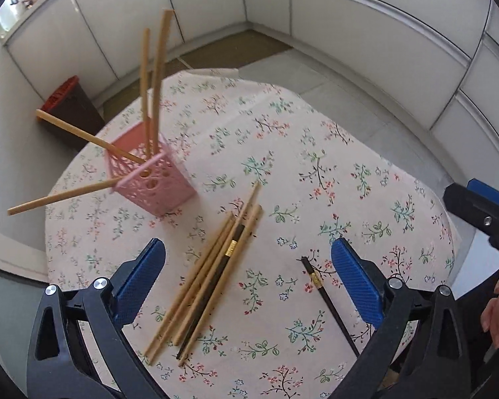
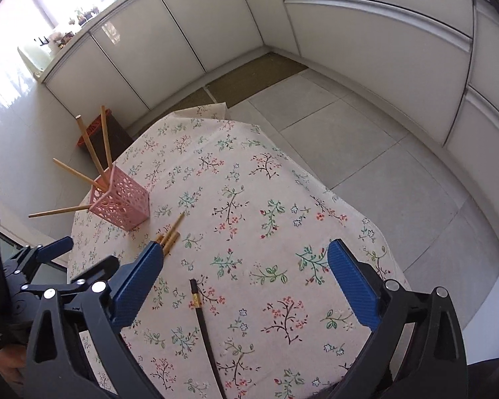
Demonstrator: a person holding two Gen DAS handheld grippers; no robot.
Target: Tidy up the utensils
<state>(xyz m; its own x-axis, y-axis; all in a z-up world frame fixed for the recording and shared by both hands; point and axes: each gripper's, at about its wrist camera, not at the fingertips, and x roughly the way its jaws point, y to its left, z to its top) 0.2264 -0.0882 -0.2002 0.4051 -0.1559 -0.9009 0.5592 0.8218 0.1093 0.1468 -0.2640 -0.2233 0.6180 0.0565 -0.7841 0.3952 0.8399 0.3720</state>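
Observation:
A pink perforated holder [image 1: 153, 183] stands at the table's left side with several wooden chopsticks [image 1: 154, 76] leaning out of it. It also shows in the right wrist view [image 2: 121, 204]. A bundle of wooden chopsticks with one black chopstick [image 1: 213, 279] lies flat on the cloth between the fingers of my left gripper [image 1: 248, 259], which is open and empty above it. A second black chopstick [image 1: 329, 302] lies by the left gripper's right finger. In the right wrist view that black chopstick [image 2: 204, 329] lies between the fingers of my right gripper [image 2: 246, 259], which is open and empty.
The round table wears a floral cloth [image 1: 316, 173]. A brown bin with a red lid [image 1: 71, 109] stands on the floor beyond the table's left edge. White cabinets [image 2: 189, 26] line the walls. The left gripper [image 2: 50, 266] shows at the right wrist view's left edge.

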